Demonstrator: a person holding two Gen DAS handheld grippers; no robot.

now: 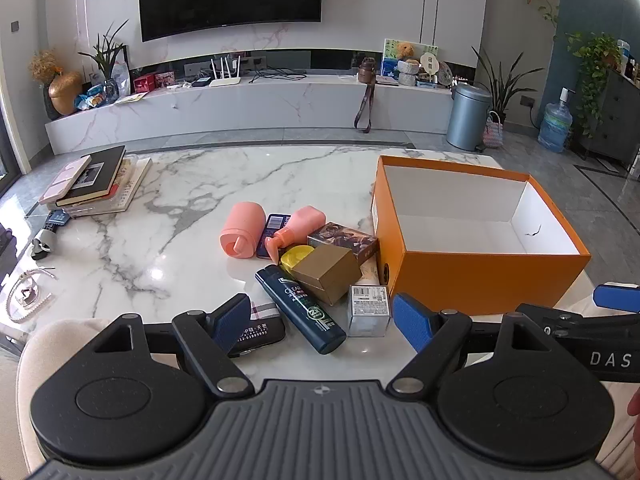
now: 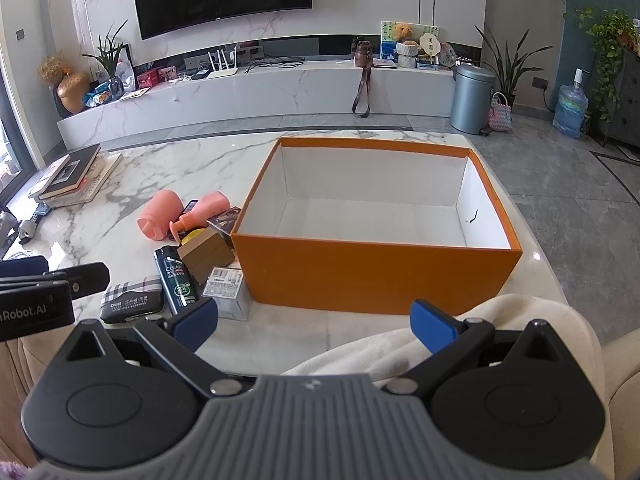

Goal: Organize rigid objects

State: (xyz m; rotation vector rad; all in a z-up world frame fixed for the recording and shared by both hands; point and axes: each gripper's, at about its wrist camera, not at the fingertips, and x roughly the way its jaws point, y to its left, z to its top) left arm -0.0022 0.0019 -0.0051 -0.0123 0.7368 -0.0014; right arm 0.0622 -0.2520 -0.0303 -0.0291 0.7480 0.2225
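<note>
Nothing packed yet: both grippers wait spread at the near edge of the marble table.

Left wrist view: the left gripper (image 1: 322,322) hangs with jaws wide apart and holding nothing, over the near edge of the table (image 1: 168,200); just ahead lie the dark shampoo bottle (image 1: 300,308), a small clear carton (image 1: 369,311), a gold box (image 1: 327,274) and a pink bottle (image 1: 243,236), clustered beside the orange box (image 1: 486,276). Right wrist view: the right gripper (image 2: 315,322) is likewise spread and empty, facing the orange box (image 2: 372,272), whose white inside shows nothing. The first pick looks due; the nearest item calls for lowering the fingers around it.
</note>
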